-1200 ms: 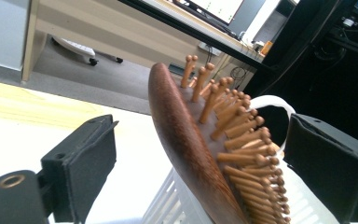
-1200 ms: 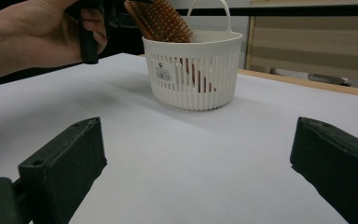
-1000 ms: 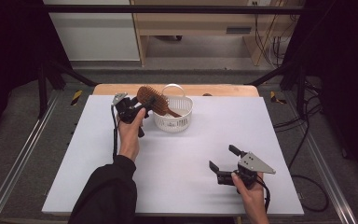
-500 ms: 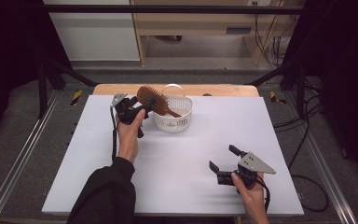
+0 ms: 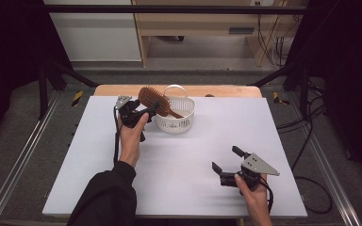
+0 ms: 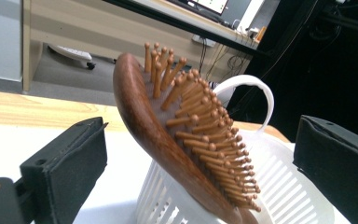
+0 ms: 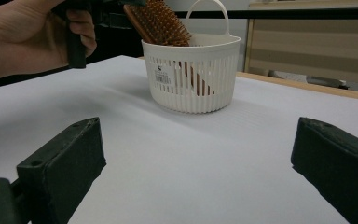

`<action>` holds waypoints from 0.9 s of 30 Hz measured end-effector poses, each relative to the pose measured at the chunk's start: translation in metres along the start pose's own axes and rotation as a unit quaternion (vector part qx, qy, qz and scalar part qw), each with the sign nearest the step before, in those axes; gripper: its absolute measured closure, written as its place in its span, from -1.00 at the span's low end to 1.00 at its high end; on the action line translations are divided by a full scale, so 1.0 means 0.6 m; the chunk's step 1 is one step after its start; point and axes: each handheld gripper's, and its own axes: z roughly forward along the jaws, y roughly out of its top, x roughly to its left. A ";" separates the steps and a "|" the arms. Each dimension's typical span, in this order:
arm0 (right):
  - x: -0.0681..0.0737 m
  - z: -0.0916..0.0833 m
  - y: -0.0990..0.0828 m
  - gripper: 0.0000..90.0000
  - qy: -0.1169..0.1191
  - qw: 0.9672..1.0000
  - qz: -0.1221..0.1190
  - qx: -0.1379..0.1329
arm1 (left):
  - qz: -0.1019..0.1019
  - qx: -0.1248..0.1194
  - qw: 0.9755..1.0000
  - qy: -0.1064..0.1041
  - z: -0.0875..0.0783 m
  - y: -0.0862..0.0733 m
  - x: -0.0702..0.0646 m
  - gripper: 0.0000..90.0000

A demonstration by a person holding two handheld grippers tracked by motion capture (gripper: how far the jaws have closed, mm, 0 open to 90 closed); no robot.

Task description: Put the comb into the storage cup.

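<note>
A wooden hairbrush (image 5: 153, 99) leans head-up in a white slatted basket (image 5: 176, 123) at the far middle of the table, with its handle down inside. My left gripper (image 5: 150, 109) is at the brush head from the left. In the left gripper view the brush (image 6: 186, 140) stands between the two jaws with a gap on either side; the jaws have just been opening and do not press on it. My right gripper (image 5: 226, 159) hovers open near the front right with nothing in it. The right gripper view faces the basket (image 7: 191, 88) and the brush (image 7: 161, 21).
The white table top (image 5: 193, 155) stretches between the basket and the right gripper. The basket's hoop handle (image 5: 175, 88) stands upright behind the brush. A wooden edge (image 5: 226, 90) runs along the back of the table, and metal rails (image 5: 23, 155) flank it.
</note>
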 end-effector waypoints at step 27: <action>0.002 -0.003 -0.002 -0.94 -0.002 1.000 -0.006 0.004 | 0.072 -0.002 0.997 0.009 -0.050 -0.002 -0.012 -0.93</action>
